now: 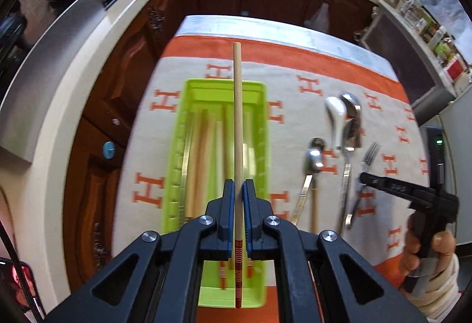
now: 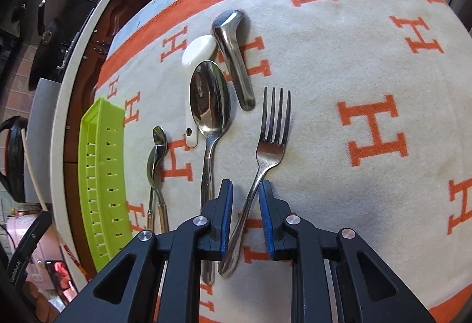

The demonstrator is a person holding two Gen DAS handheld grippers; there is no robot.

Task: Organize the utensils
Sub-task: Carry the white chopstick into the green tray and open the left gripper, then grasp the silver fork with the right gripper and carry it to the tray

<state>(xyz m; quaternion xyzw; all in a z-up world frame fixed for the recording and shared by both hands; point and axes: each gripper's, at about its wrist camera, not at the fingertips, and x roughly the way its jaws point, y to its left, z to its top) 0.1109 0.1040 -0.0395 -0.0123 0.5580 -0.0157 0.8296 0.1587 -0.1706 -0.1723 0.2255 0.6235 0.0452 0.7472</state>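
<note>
While my left gripper (image 1: 239, 190) pinches a chopstick (image 1: 237, 116) above the green tray (image 1: 265, 116), other chopsticks lie inside. My right gripper (image 2: 244, 193) is spread around the fork (image 2: 267, 152), not squeezing.

wooden chopstick (image 1: 237, 122) above green tray (image 1: 188, 128).

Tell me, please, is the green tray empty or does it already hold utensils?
Not empty: the green tray already holds several chopsticks lying lengthwise, seen in the left wrist view.
</note>
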